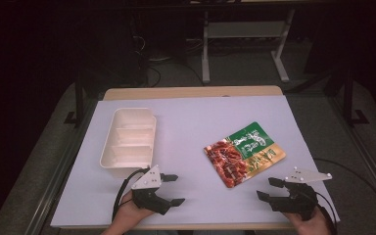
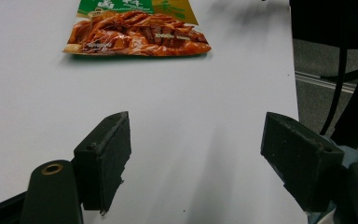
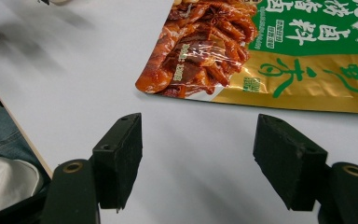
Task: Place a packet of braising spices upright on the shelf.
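A flat snack pouch (image 1: 245,152), green and gold with a red food picture, lies right of the table's middle. It also shows at the top of the left gripper view (image 2: 135,29) and across the top of the right gripper view (image 3: 270,51). A cream divided tray (image 1: 129,140) with three compartments sits at the left, holding nothing. My left gripper (image 1: 173,189) rests near the front edge, just below the tray, open with nothing between its jaws (image 2: 196,158). My right gripper (image 1: 270,189) stands open at the front right, a little short of the pouch (image 3: 198,158).
A white sheet (image 1: 191,122) covers the table, with a wooden strip (image 1: 191,92) bare at the far edge. Dark floor, cables and a desk frame (image 1: 245,44) lie beyond. A person's clothed leg (image 3: 0,154) shows past the table's front edge.
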Available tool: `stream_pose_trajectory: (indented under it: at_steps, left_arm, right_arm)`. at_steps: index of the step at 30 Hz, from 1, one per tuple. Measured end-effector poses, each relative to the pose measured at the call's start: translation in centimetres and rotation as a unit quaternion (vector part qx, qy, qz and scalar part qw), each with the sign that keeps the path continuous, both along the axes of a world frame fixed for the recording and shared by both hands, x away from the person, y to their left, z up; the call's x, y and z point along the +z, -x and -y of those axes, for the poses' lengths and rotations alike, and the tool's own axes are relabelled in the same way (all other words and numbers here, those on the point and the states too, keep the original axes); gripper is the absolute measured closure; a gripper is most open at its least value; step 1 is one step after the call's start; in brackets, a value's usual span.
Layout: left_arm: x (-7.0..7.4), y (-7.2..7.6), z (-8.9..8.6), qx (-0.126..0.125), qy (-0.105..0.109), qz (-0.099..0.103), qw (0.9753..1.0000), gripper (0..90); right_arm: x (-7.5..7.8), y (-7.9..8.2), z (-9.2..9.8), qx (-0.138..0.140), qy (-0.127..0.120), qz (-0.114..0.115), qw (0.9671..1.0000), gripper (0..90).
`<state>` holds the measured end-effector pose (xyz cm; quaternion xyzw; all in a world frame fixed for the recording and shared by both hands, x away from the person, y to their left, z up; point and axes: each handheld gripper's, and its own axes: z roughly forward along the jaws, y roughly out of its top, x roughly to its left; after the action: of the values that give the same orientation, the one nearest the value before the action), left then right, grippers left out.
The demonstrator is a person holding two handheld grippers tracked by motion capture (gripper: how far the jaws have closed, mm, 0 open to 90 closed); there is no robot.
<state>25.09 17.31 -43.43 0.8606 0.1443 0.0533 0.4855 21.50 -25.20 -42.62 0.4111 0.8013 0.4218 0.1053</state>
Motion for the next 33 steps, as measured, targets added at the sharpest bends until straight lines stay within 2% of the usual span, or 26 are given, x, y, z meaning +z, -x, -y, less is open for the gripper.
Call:
stream_pose_trajectory:
  at_steps: [9, 13, 17, 21, 24, 26, 29, 33]
  left_arm:
    - [-0.1, 0.1, 0.0, 0.000, -0.006, 0.003, 1.0000, 25.3]
    - [0.0, -0.1, 0.1, 0.002, -0.006, 0.001, 1.0000, 30.3]
    - [0.2, -0.6, 0.6, 0.004, 0.006, -0.007, 0.9999, 33.9]
    - [0.6, -1.2, 1.5, -0.001, 0.008, -0.005, 1.0000, 42.1]
    - [0.9, -1.7, 2.3, -0.010, -0.004, -0.002, 0.9999, 45.3]
    - [0.9, -2.2, 2.8, -0.003, -0.011, 0.001, 0.9999, 50.4]
    - [0.8, -3.2, 3.6, 0.008, -0.013, -0.007, 0.9999, 57.3]
    - [0.8, -4.5, 4.8, 0.017, -0.014, -0.008, 0.9997, 68.5]
  right_arm:
    - [0.2, 0.0, -0.3, -0.007, 0.005, 0.007, 0.9999, 29.1]
    - [0.2, 0.0, -0.2, -0.005, 0.003, 0.011, 0.9999, 29.1]
    - [0.4, 0.0, -0.1, -0.006, -0.004, 0.014, 0.9999, 28.5]
    - [0.7, 0.1, -0.2, -0.007, -0.004, 0.025, 0.9997, 28.9]
    - [0.7, 0.2, -0.3, -0.004, 0.002, 0.027, 0.9996, 29.1]
    - [0.7, 0.1, -0.3, -0.005, 0.005, 0.026, 0.9996, 29.2]
    - [0.8, 0.0, -0.2, -0.016, 0.010, 0.031, 0.9993, 29.4]
    - [1.0, -0.1, 0.1, -0.028, 0.005, 0.036, 0.9990, 30.0]
